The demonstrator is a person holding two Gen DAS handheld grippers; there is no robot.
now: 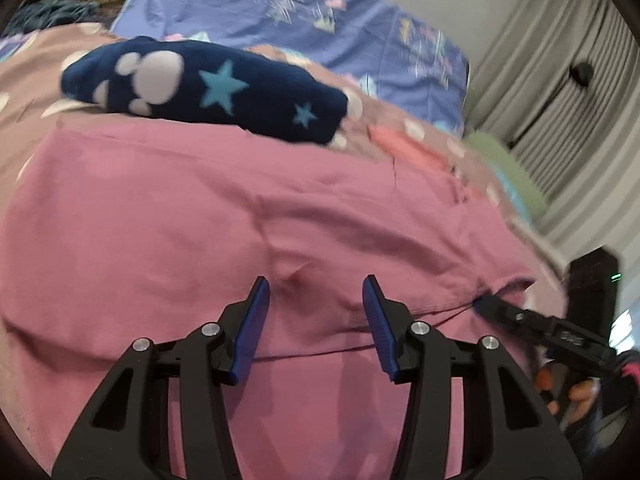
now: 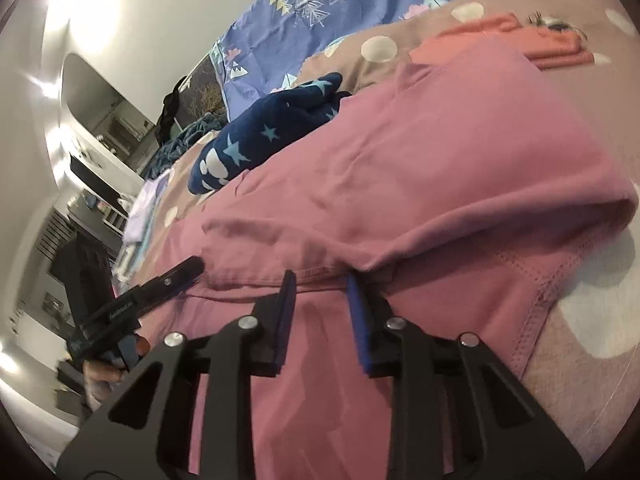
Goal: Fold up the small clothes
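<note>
A pink garment (image 1: 200, 216) lies spread on the bed, folded over on itself; in the right wrist view (image 2: 440, 160) its upper layer curls over at the right with a stitched hem below. My left gripper (image 1: 316, 288) is open just above the pink cloth, holding nothing. It also shows in the right wrist view (image 2: 192, 266) at the garment's left edge. My right gripper (image 2: 320, 280) is open with its fingertips at the fold's edge. In the left wrist view it (image 1: 486, 304) touches the garment's right corner.
A folded navy fleece piece (image 1: 208, 88) with stars and paw prints lies beyond the pink garment. A folded coral garment (image 2: 520, 36) lies further back. The bed has a dotted brown cover (image 2: 400, 44) and a purple patterned quilt (image 1: 320, 12). Curtains (image 1: 560, 80) hang at the right.
</note>
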